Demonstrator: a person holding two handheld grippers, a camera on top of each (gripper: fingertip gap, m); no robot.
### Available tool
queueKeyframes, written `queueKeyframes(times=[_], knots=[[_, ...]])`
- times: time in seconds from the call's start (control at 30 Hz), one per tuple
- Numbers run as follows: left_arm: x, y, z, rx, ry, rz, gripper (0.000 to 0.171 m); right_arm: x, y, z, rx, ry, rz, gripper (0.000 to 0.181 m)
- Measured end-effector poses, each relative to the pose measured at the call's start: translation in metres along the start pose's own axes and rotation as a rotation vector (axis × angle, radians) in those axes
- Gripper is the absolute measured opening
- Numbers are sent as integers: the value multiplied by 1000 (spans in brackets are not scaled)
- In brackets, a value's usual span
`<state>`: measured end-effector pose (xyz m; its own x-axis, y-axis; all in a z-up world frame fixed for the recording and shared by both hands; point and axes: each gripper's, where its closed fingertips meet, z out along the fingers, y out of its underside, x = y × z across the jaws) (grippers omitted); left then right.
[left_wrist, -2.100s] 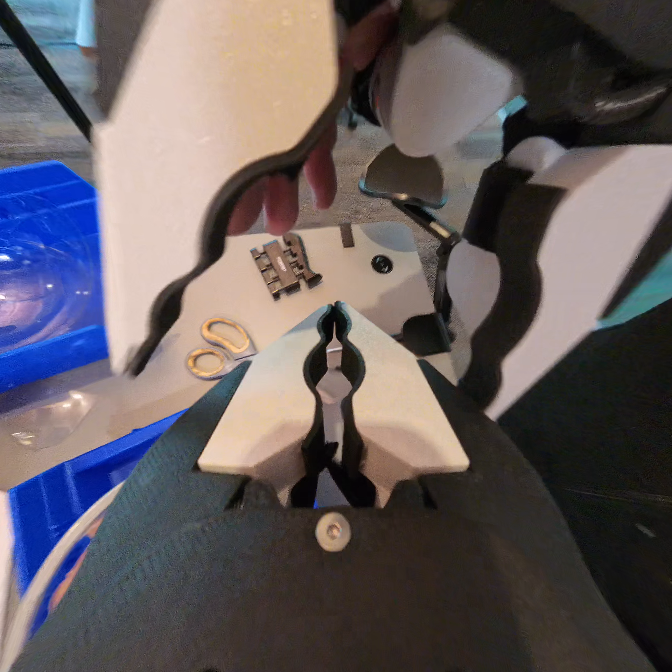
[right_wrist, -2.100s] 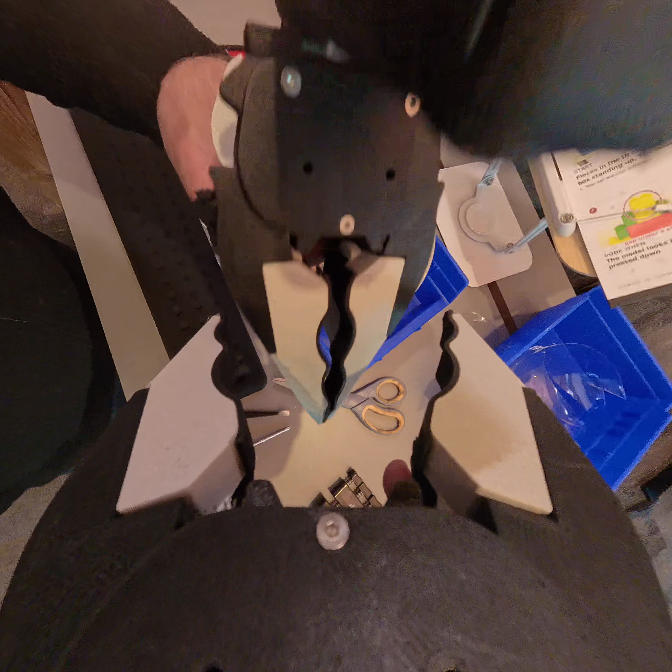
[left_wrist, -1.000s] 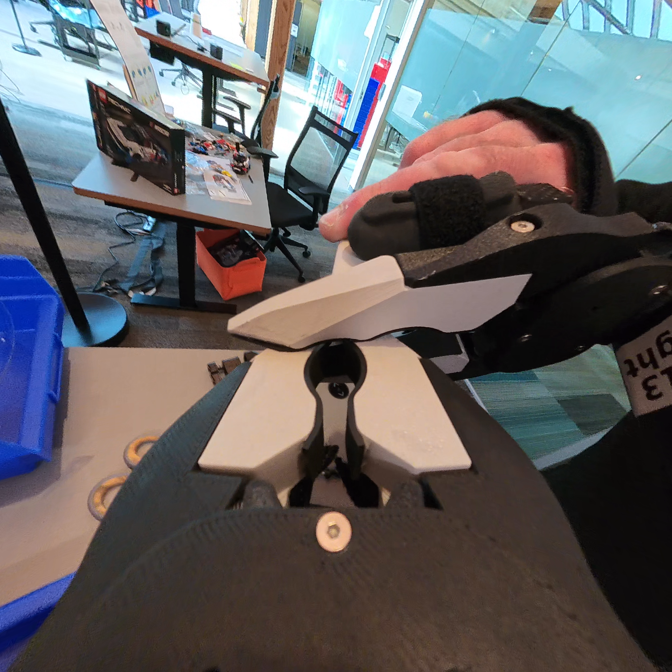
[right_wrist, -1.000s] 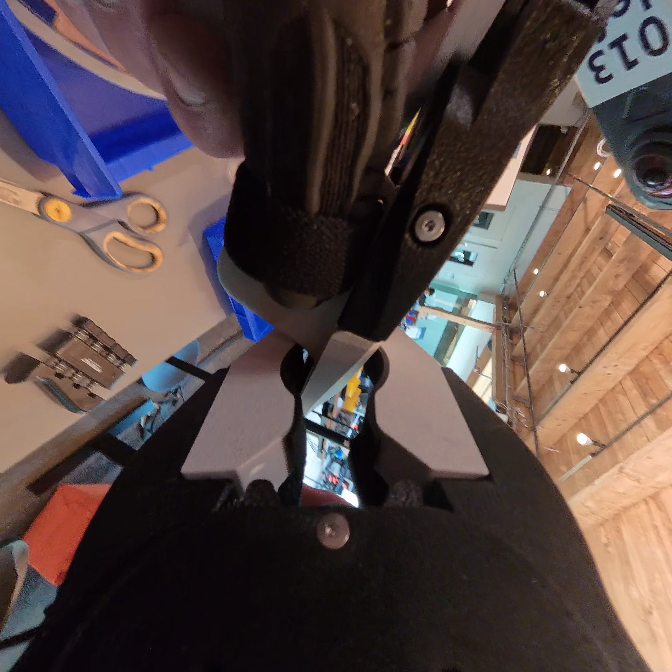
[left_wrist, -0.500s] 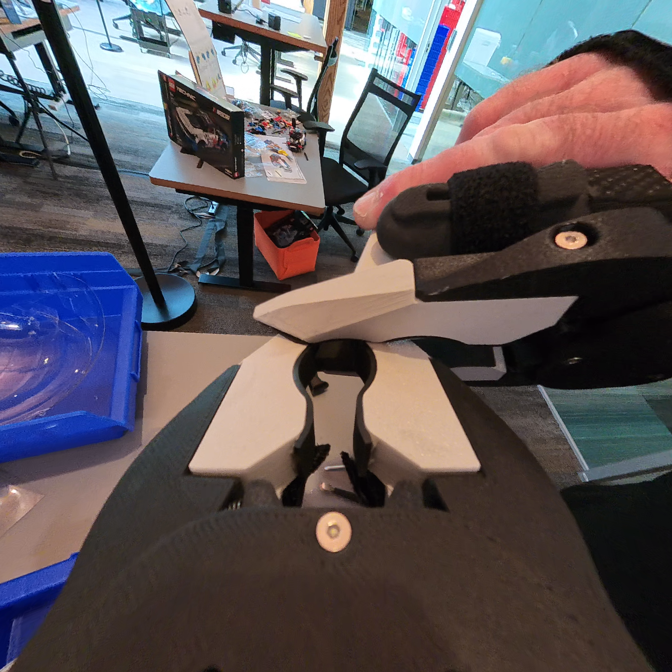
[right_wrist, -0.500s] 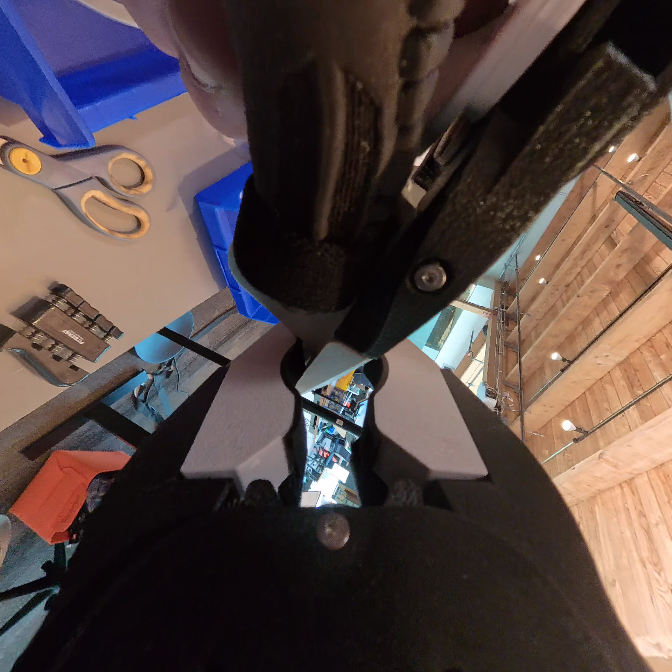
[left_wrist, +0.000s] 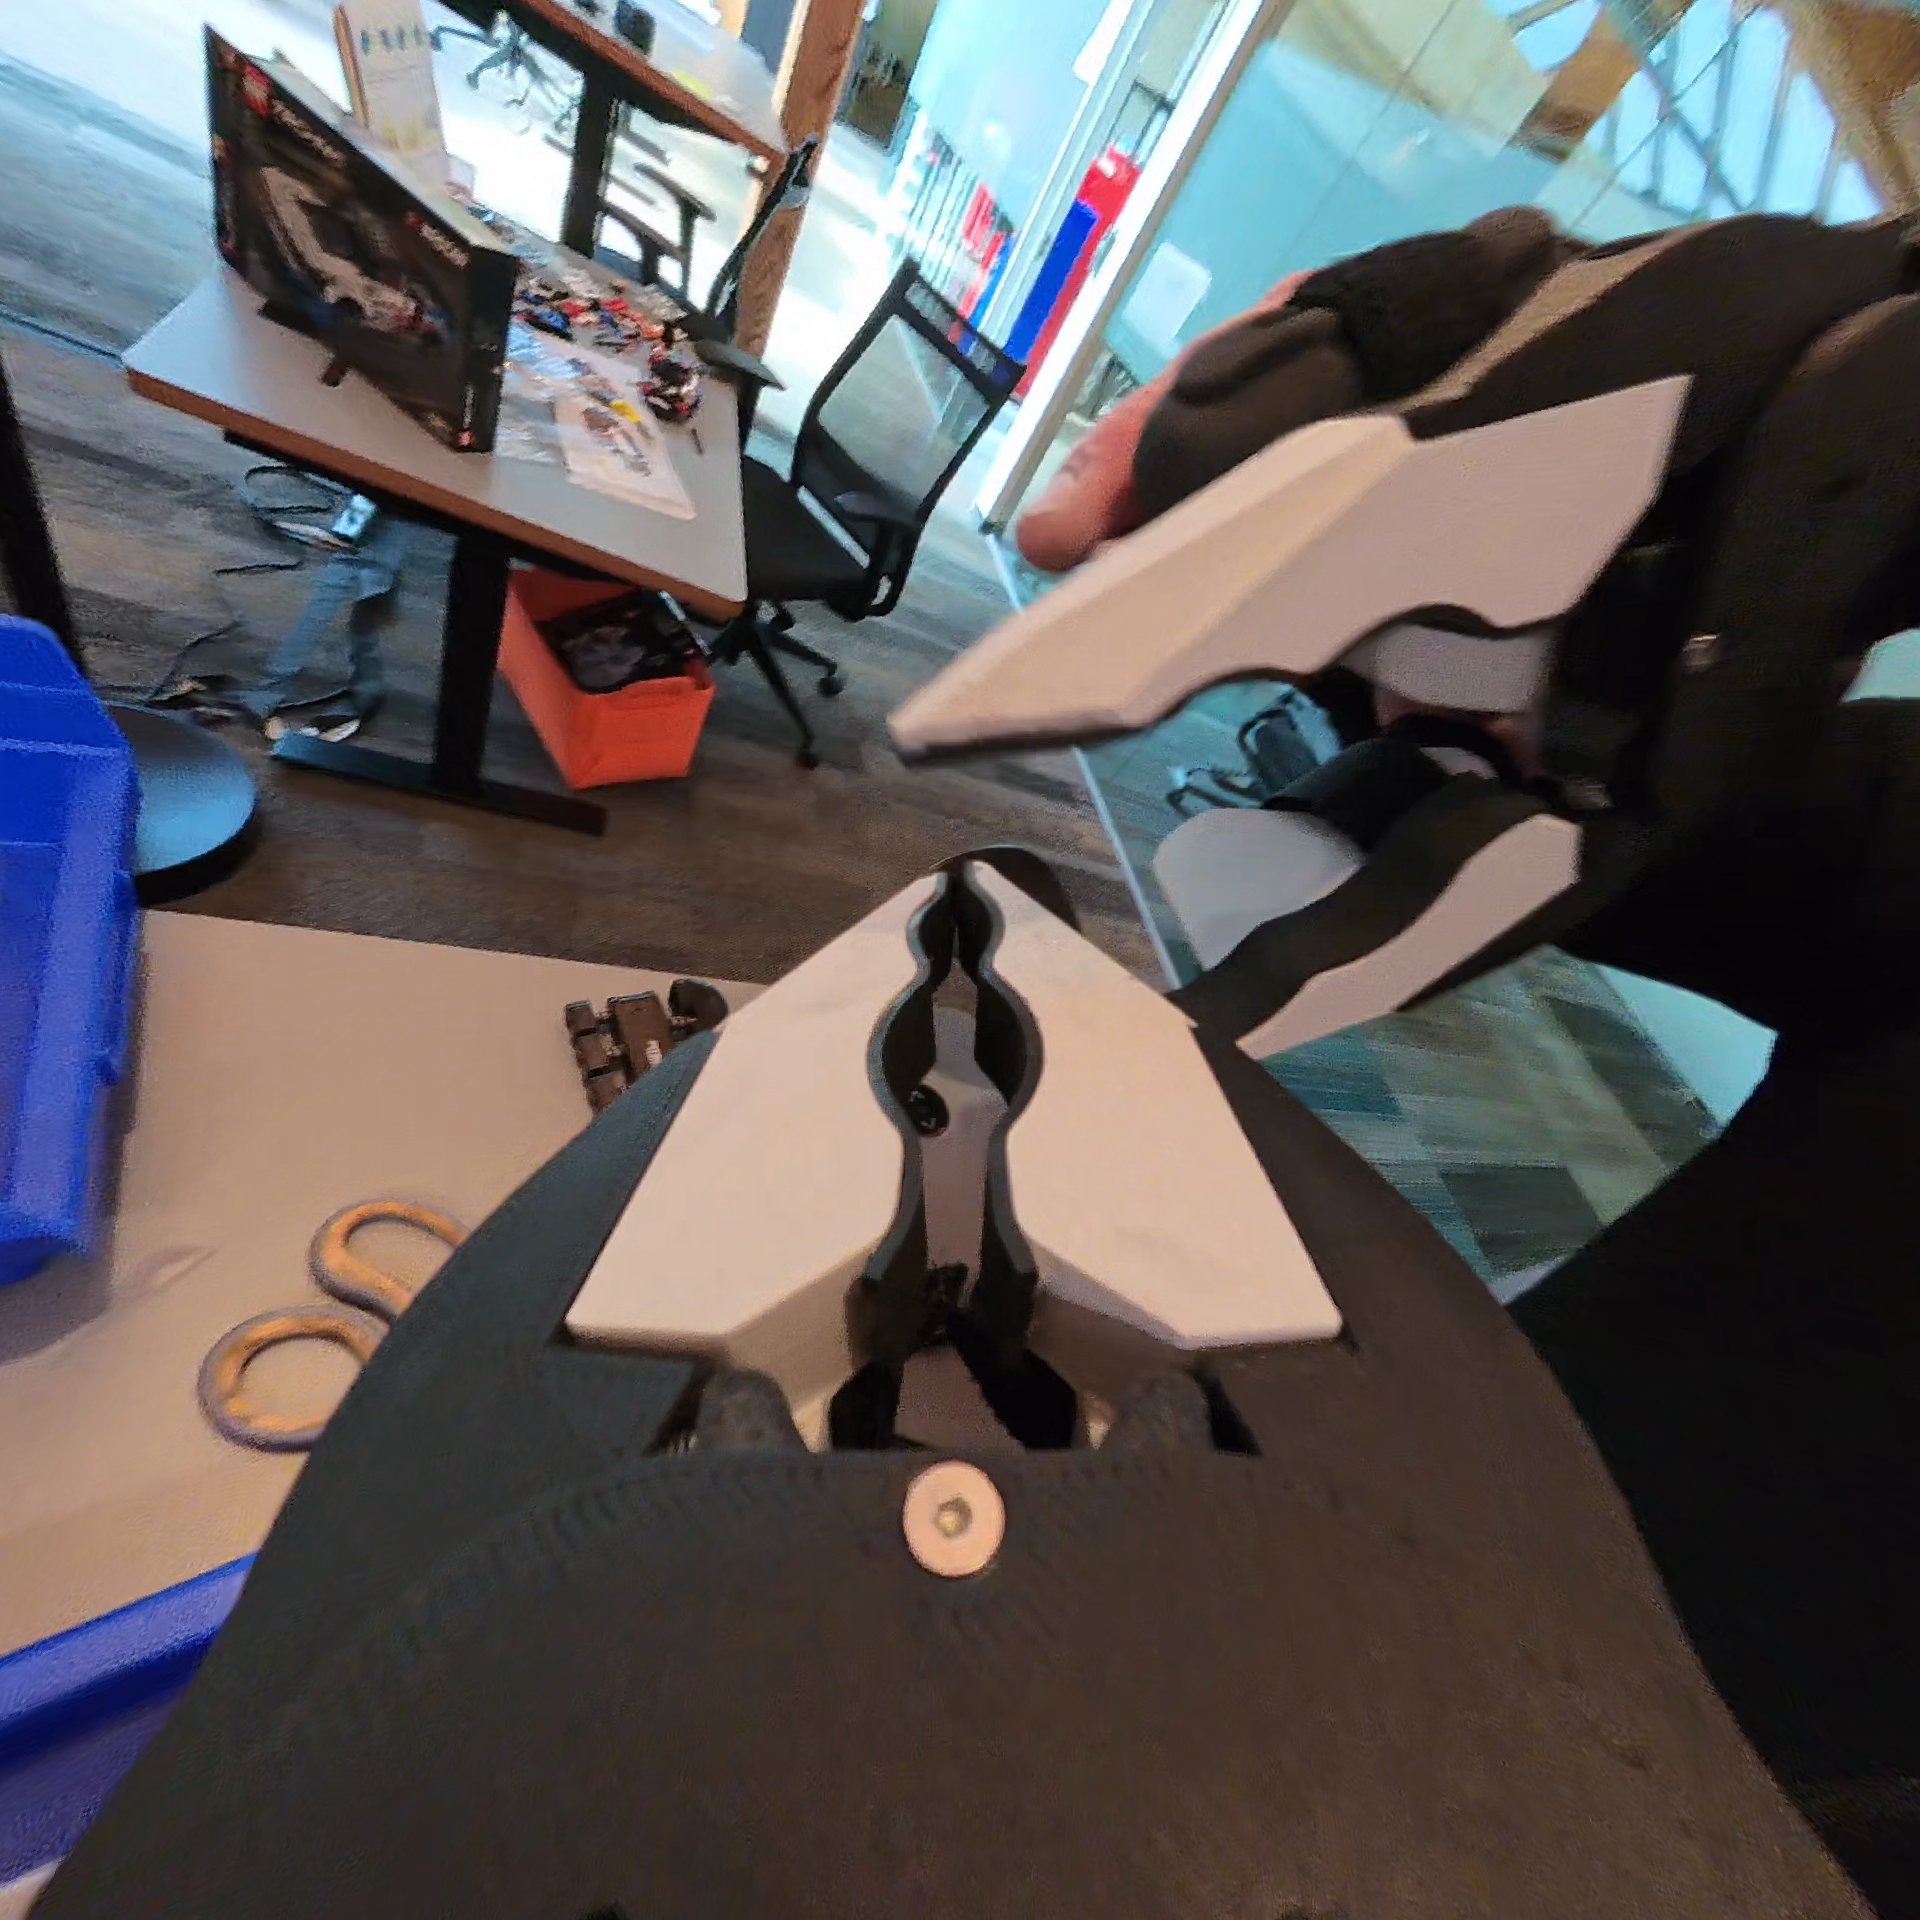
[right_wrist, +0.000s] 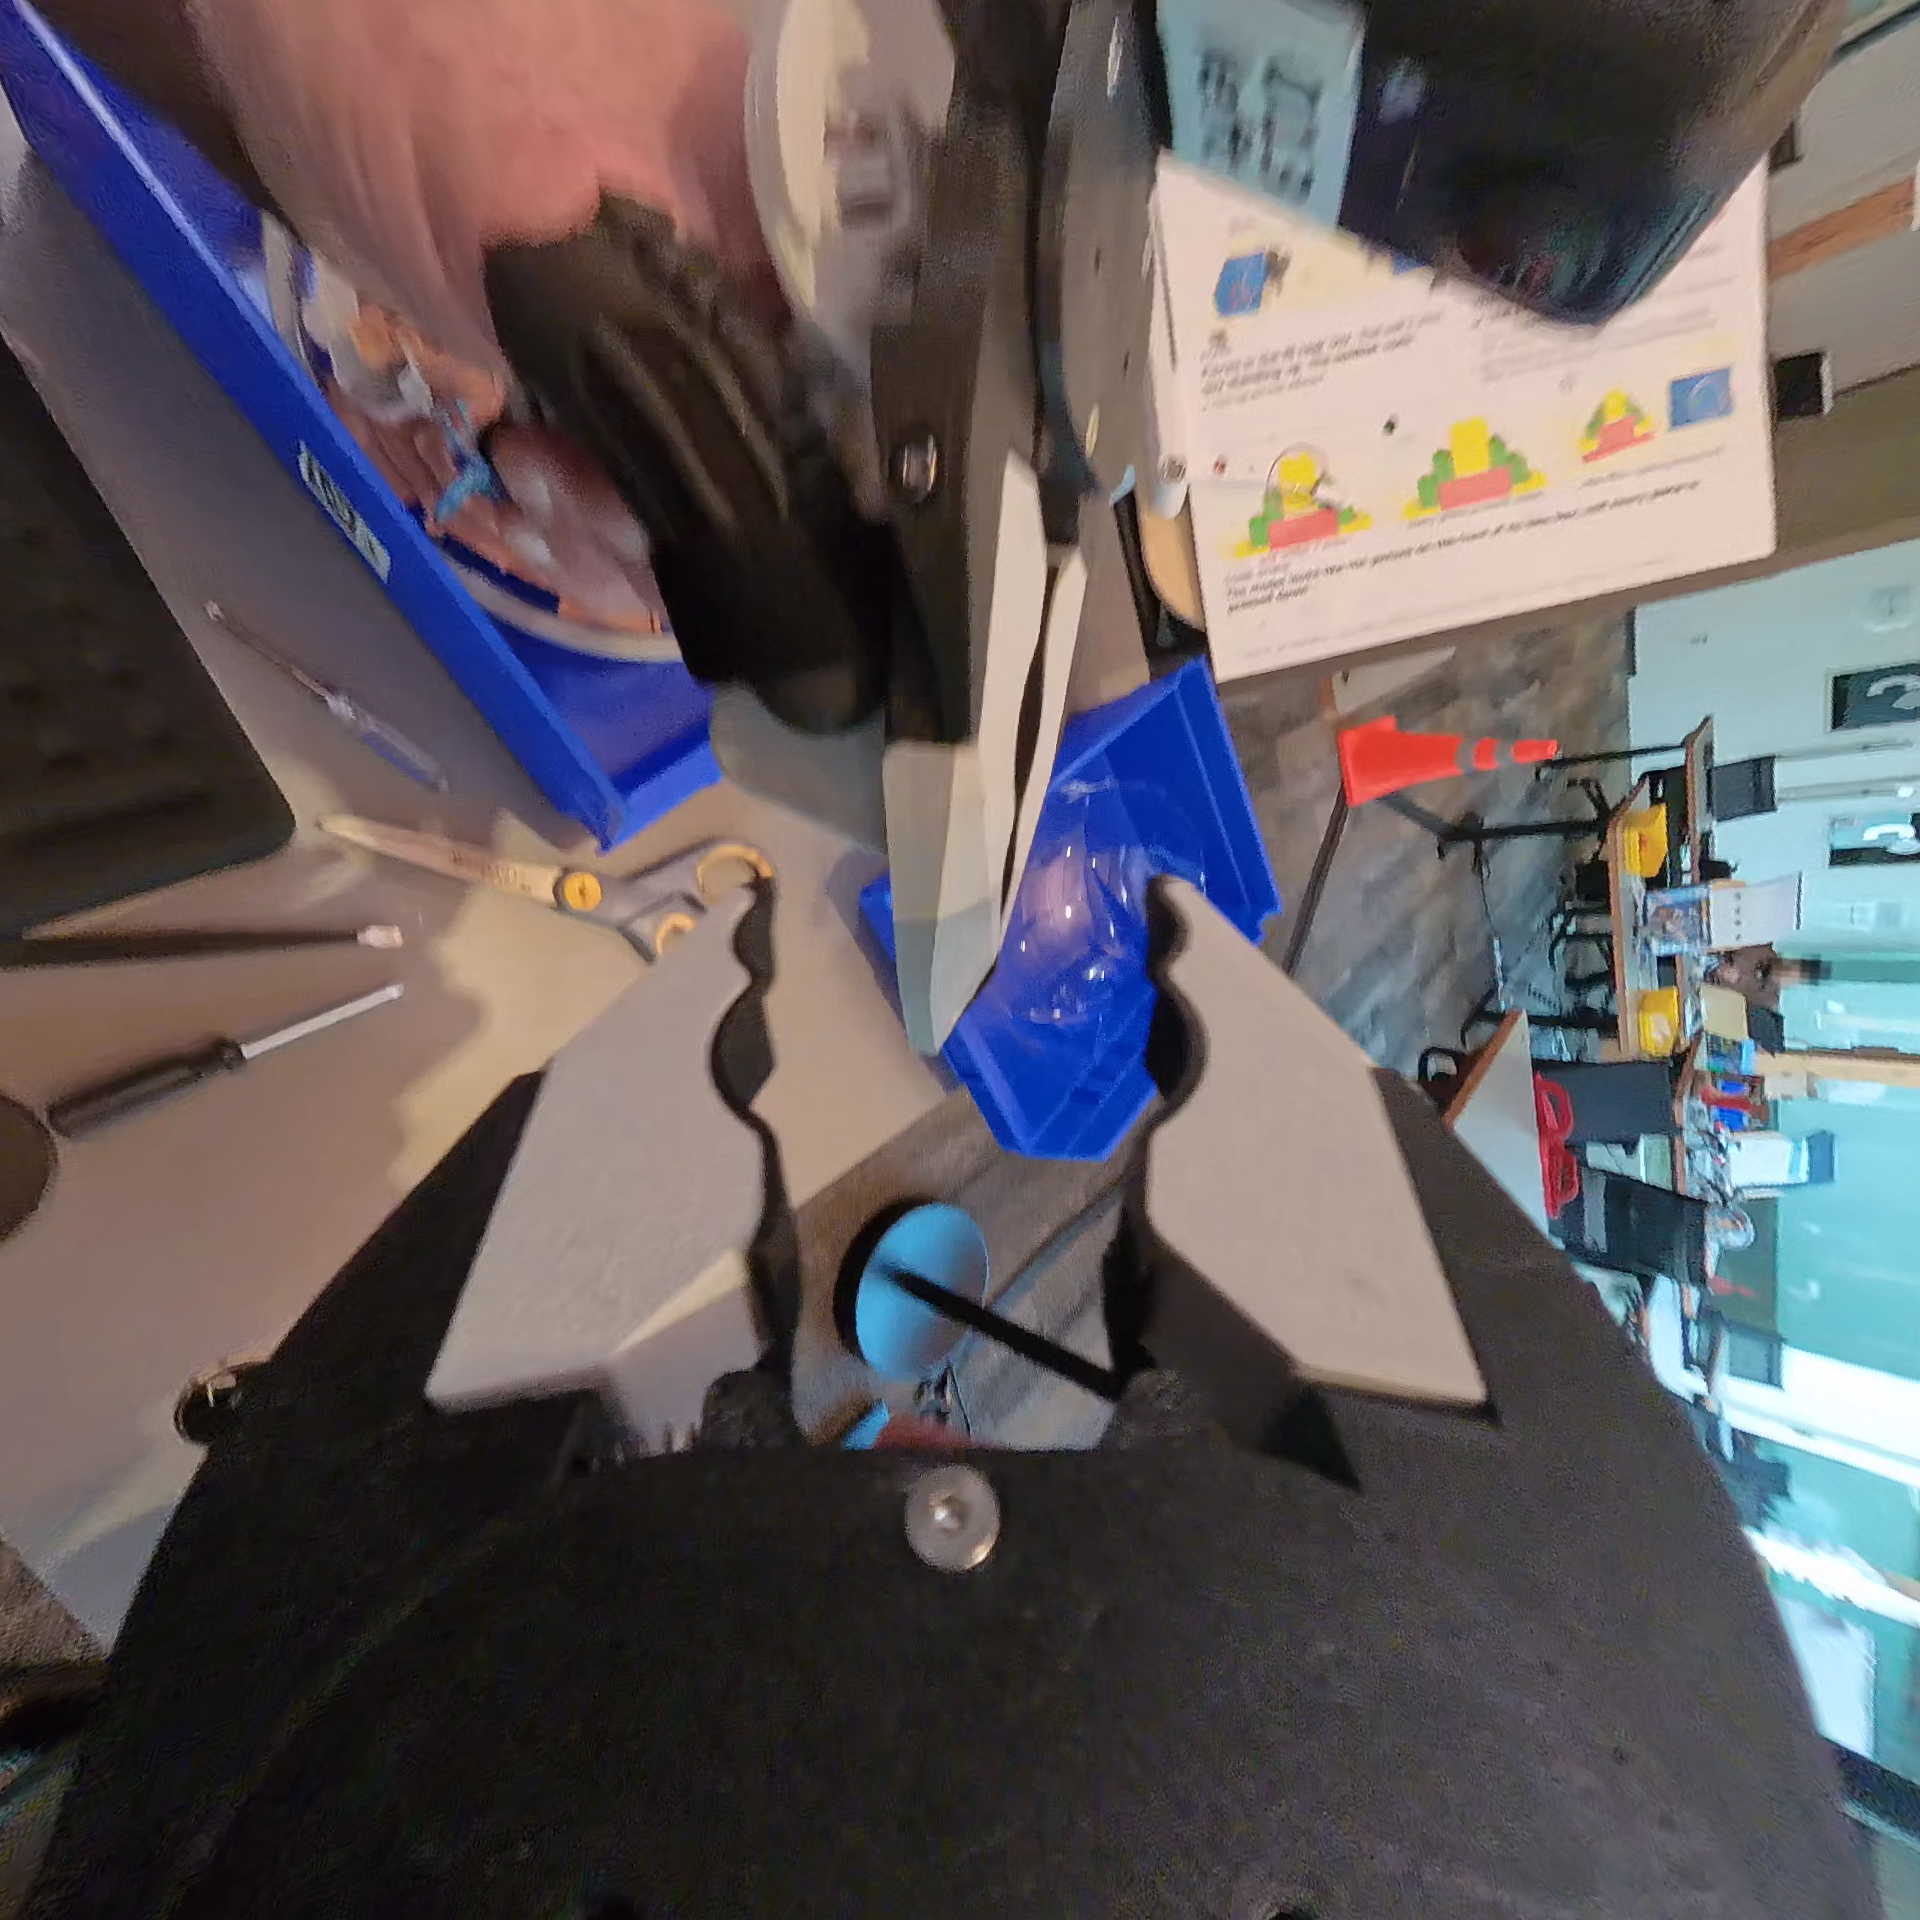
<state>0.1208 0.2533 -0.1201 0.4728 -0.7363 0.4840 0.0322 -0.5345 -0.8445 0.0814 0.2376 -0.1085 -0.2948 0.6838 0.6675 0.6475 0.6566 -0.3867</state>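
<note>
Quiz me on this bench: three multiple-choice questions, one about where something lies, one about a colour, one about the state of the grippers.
1. Where do the scissors lie?
A. Inside a bin
B. On the table, near a bin
C. Held between a gripper's fingers

2. What colour are the bins?
A. Red
B. Green
C. Blue

3. How do the grippers stand?
A. Left gripper shut, right gripper open
B. Both open
C. Left open, right shut

Answers:
1 B: the scissors lie flat on the table, just off a bin's corner.
2 C: every bin wall in view is blue.
3 A: the left fingertips meet on nothing, and the right fingers are spread wide.
</note>
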Motion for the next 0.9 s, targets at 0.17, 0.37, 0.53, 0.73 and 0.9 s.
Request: queueKeyframes(times=[0.17,0.37,0.53,0.73,0.9], knots=[[19,28,1,-134,49,-45,0,-13,7,17,-72,61,-70,71],[14,96,7,-404,-53,-191,0,-81,2,48,-56,-49,-80,48],[29,162,-14,-580,-67,-220,0,-143,-18,51,50,-190,78,55],[40,270,-90,-1145,-206,-190,0,-212,-6,30,140,-596,377,52],[46,328,-142,-1527,-279,-149,0,-214,0,26,277,-598,618,87]])
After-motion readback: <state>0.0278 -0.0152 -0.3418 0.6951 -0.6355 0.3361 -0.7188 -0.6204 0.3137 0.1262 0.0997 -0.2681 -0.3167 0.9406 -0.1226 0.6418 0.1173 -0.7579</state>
